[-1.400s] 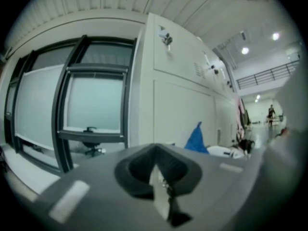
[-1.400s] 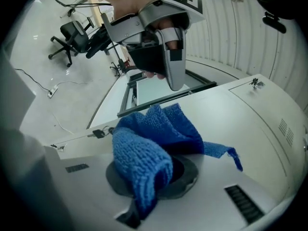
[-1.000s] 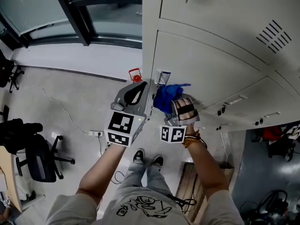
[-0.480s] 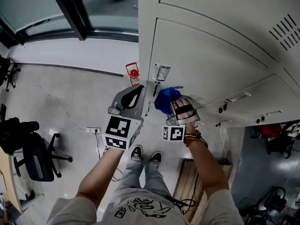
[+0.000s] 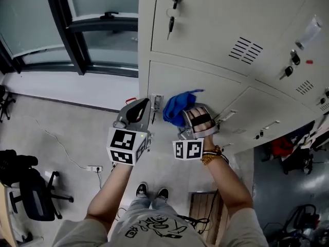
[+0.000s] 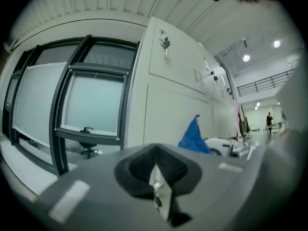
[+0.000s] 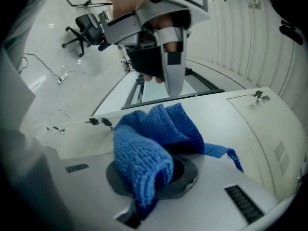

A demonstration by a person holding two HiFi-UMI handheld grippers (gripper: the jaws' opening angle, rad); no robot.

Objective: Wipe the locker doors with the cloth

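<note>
Office locker rm: grey metal lockers (image 5: 205,30) w/ keys (image 5: 169,27), swivel chair (image 5: 31,194), big windows (image 5: 92,14).

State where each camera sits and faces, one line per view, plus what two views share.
Head view: on the person's head, looking steeply down the lockers; shows both forearms, left gripper, right gripper, legs.
Left gripper view: on the left gripper, facing the lockers and window; shows its shut jaws.
Right gripper view: on the right gripper, facing a locker door; shows jaws shut on the blue cloth, left gripper above.
Both gripper views share the cloth.
</note>
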